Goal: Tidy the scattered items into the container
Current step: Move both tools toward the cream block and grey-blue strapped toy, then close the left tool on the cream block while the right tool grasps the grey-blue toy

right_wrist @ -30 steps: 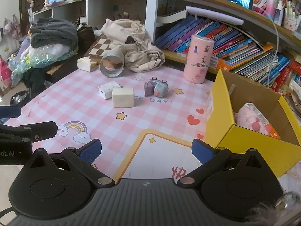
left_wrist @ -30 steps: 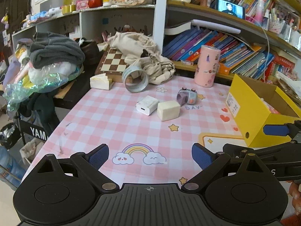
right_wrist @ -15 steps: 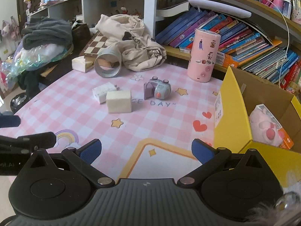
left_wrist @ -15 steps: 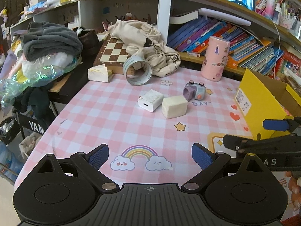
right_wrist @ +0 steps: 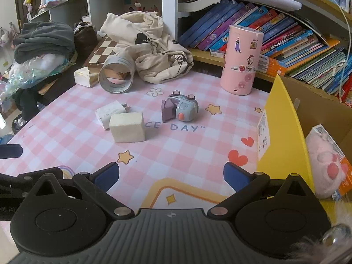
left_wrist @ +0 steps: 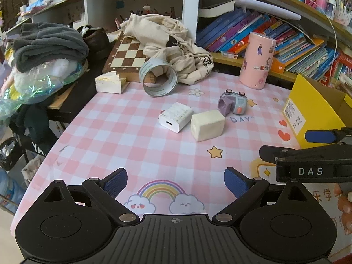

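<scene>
Both tools have moved forward over the pink checked bench (left_wrist: 132, 136), bringing the scattered items closer. Left tool (left_wrist: 175, 183) is spread wide, holding nothing, above the rainbow print. Right tool (right_wrist: 171, 175) is equally wide and empty, beside the yellow box (right_wrist: 283, 136), which holds a pink plush (right_wrist: 325, 162). White charger (left_wrist: 176, 116) touches the cream block (left_wrist: 207, 125); toy camera (left_wrist: 233, 103) sits just behind.

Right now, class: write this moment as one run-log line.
left claw open | right claw open | white charger, cream block, toy camera on table | yellow box right
</scene>
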Motion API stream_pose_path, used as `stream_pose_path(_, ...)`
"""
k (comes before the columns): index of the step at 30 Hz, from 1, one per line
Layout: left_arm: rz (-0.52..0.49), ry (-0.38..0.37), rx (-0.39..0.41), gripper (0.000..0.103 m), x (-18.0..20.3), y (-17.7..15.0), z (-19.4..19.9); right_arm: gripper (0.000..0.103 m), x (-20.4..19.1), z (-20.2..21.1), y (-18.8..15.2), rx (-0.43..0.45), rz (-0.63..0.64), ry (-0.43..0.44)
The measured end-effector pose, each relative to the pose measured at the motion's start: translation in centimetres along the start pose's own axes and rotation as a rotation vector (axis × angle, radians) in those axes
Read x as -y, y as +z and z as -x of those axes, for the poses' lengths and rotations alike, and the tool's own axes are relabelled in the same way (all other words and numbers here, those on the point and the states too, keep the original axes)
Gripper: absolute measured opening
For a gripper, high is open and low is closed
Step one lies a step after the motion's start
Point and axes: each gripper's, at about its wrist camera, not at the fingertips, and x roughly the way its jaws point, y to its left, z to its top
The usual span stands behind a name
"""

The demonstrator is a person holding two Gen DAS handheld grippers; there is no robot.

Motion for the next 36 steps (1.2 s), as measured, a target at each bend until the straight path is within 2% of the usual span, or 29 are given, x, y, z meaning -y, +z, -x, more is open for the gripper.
stream_pose_path(15, -0.039, 0.019, 0.009, 0.096, 0.6, 2.6, -3.3, 0.102, 1.6, -4.3, 4.2, 0.041, -0.027, 0.010)
stream_pose_path(21, -0.039, -0.005, 0.008, 0.095, 0.9, 3.2, -4.9, 0.100, 2.1, -5.8, 5.6, 0.051, -0.050, 0.010)
stream_pose_path(24, -0.042, -0.026, -0.003, 0.085, 1.3, 3.4, -5.7, 0.098, 2.2, -6.5, 6.0, 0.046, -0.050, 0.006)
stream_pose_path(26, -0.044, -0.043, -0.016, 0.073, 1.5, 3.5, -6.4, 0.094, 2.3, -7.0, 6.2, 0.038, -0.051, 0.007)
stream_pose_path(28, -0.047, -0.060, -0.027, 0.069, 1.7, 3.6, -7.0, 0.093, 2.4, -7.6, 6.4, 0.027, -0.052, 0.008)
stream_pose_path(36, -0.116, -0.075, -0.011, 0.068, 3.4, 4.5, -9.2, 0.092, 2.6, -10.1, 7.5, -0.006, -0.087, 0.014)
